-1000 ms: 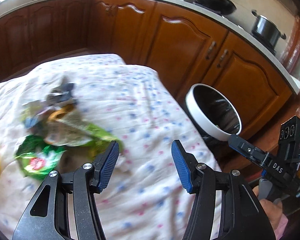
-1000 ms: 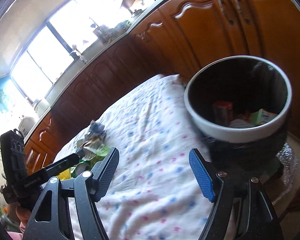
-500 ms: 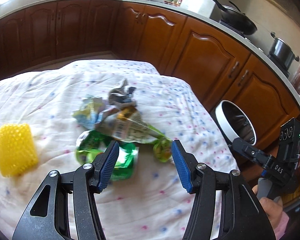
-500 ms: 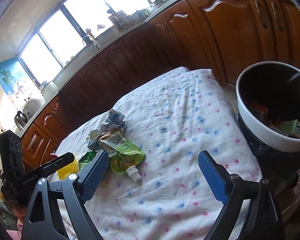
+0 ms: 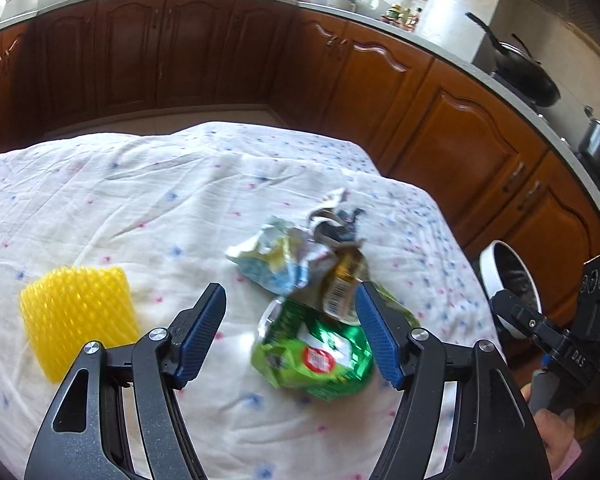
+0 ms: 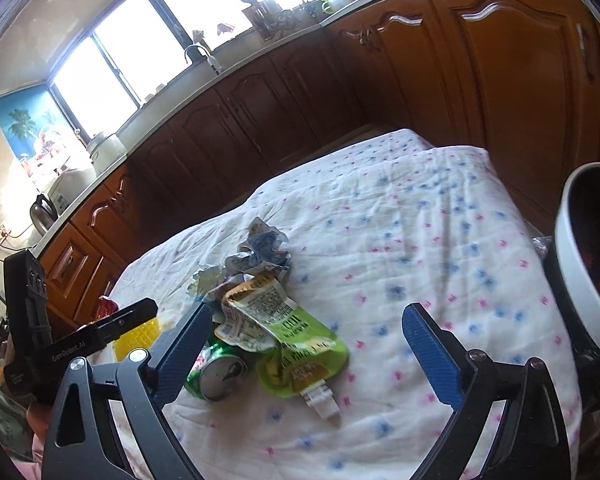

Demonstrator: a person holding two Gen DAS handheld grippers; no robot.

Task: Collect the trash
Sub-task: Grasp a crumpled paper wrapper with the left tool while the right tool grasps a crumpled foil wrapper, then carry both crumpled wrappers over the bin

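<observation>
A heap of trash lies on the table's dotted white cloth (image 5: pixel 140 200): a crushed green can (image 5: pixel 318 356), a green spouted pouch (image 6: pixel 288 344), a crumpled blue-white wrapper (image 5: pixel 276 256) and a grey crumpled wrapper (image 6: pixel 262 250). My left gripper (image 5: pixel 290 336) is open and empty, hovering just above the green can. My right gripper (image 6: pixel 306 354) is open and empty, above the pouch. The white-rimmed trash bin (image 6: pixel 584 264) stands off the table's right edge; it also shows in the left wrist view (image 5: pixel 508 280).
A yellow bumpy sponge-like block (image 5: pixel 76 316) lies on the cloth left of the heap. Brown kitchen cabinets (image 5: pixel 460 152) surround the table. Pots sit on the stove (image 5: pixel 532 76) at the right.
Both grippers swung left from the bin toward the trash heap. The heap now sits between the fingers of each gripper. Both stayed open.
</observation>
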